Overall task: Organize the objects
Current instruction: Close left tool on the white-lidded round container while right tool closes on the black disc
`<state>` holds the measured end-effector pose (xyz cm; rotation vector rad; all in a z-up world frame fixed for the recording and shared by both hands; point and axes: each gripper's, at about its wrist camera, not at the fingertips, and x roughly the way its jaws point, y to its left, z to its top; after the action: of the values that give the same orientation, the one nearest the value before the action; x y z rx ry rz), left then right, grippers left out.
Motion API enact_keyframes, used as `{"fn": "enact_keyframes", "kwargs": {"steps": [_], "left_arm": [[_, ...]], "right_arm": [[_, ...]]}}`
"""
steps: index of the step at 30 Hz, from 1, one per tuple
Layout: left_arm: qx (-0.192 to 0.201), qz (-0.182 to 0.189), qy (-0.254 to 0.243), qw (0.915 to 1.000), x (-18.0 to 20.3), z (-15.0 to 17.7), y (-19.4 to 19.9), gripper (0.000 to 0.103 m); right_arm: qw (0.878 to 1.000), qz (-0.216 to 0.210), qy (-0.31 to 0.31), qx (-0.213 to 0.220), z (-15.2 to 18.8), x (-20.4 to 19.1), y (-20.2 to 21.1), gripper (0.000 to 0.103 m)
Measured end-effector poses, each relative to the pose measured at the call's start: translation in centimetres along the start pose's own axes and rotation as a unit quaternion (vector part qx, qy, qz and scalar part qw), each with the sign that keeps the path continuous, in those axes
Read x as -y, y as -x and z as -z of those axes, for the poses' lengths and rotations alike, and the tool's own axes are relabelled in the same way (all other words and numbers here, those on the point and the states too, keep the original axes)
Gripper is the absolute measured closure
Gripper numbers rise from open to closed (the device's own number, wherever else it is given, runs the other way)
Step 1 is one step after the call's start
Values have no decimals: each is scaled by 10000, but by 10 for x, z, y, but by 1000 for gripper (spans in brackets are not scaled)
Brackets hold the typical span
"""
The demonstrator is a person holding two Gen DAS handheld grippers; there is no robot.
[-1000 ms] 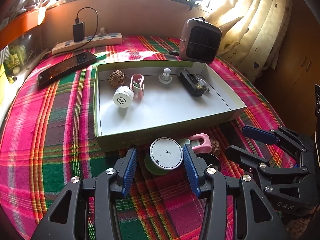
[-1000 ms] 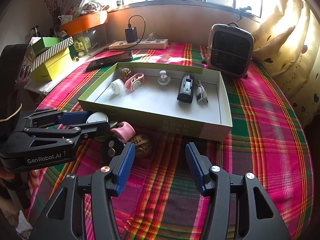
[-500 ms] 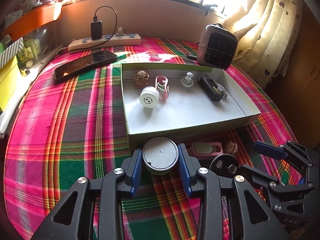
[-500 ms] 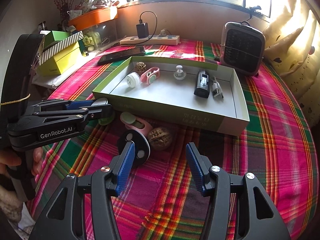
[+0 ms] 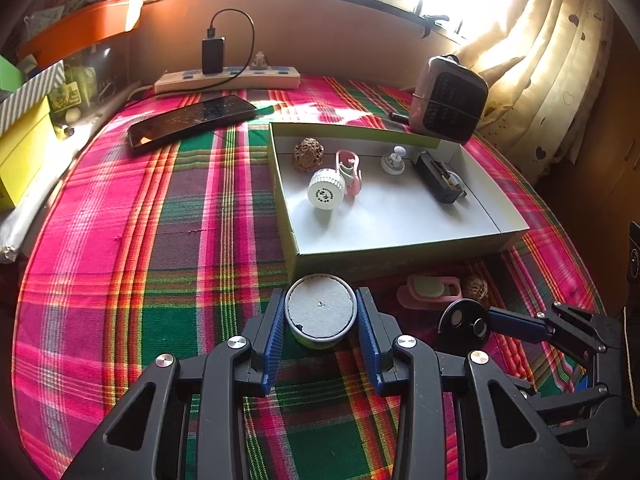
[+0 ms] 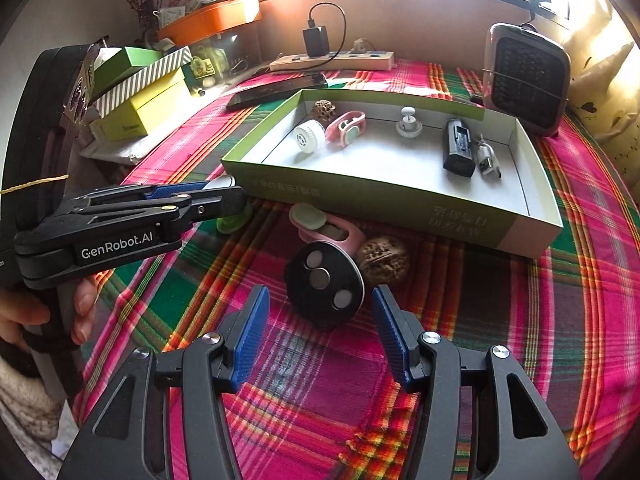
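Observation:
My left gripper (image 5: 320, 316) is shut on a green spool with a grey round top (image 5: 320, 306), just in front of the green box tray (image 5: 400, 258). The spool's green base (image 6: 234, 222) shows past the left gripper (image 6: 236, 196) in the right wrist view. My right gripper (image 6: 320, 320) is open around a black disc with three silver dots (image 6: 324, 282), not touching it. A pink clip (image 6: 328, 230) and a walnut (image 6: 382, 260) lie just behind the disc. The tray (image 6: 400, 200) holds a white cap, a pink clip, a walnut, a white knob and a black device.
A small heater (image 5: 448, 100) stands behind the tray. A phone (image 5: 192, 120) and a power strip with charger (image 5: 228, 78) lie at the back left. Yellow and green boxes (image 6: 140, 92) are stacked at the left edge. The table has a plaid cloth.
My left gripper has closed on the spool and lifted it slightly. My right gripper has moved forward so the black disc sits between its open fingers.

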<state>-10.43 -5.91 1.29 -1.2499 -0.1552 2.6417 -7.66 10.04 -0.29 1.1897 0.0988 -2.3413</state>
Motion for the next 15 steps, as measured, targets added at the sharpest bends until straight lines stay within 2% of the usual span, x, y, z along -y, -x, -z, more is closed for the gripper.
{"fn": "enact_keyframes", "kwargs": {"steps": [15], "left_arm": [[-51, 31, 40, 10000, -7, 0, -2, 71]], "right_arm": [[9998, -144, -95, 88, -9, -3, -12, 49]]}}
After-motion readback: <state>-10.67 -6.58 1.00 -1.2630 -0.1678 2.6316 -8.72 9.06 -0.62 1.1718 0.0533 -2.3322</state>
